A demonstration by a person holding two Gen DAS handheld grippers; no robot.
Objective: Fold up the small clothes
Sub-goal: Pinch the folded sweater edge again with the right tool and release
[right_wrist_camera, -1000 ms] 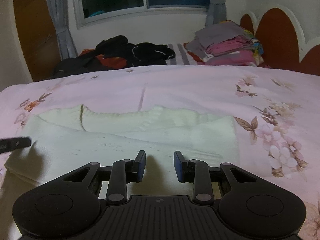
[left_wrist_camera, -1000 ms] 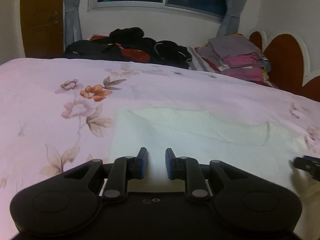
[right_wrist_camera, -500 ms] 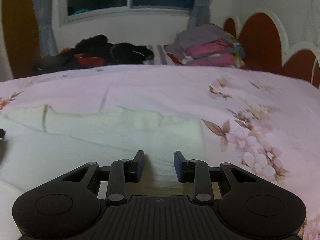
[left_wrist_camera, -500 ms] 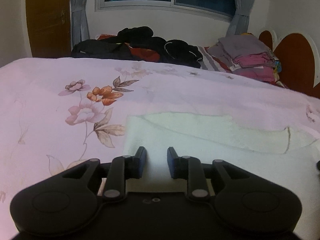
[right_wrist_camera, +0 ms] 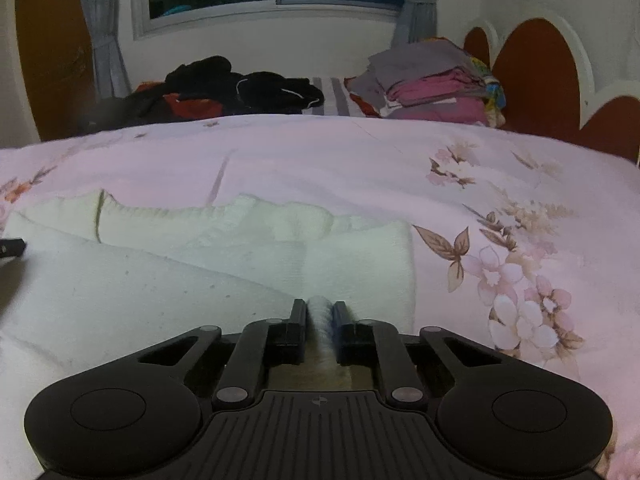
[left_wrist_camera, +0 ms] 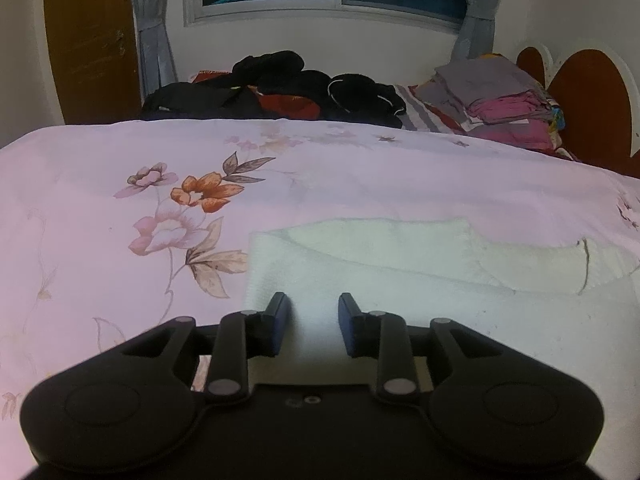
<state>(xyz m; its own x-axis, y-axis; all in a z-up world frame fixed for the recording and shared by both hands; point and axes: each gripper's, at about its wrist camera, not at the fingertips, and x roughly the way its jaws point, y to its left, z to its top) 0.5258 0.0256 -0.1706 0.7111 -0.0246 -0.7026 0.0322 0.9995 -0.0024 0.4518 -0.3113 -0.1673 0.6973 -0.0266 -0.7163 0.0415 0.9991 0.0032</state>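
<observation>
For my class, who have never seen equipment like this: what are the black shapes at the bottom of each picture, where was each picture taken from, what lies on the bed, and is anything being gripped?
There is no robot here. A person holds a two-fingered tool in each hand, and a wide-angle camera on each tool looks forward along its fingers. One picture comes from the left tool, the other from the right tool.

A white knitted garment lies spread on a pink flowered bedcover. Beyond it are dark clothes in a heap and a folded stack.

The right tool has just been closing and now pinches a ridge of the garment's near edge. The left tool has been opening; its fingers stand apart over the garment, gripping nothing.
</observation>
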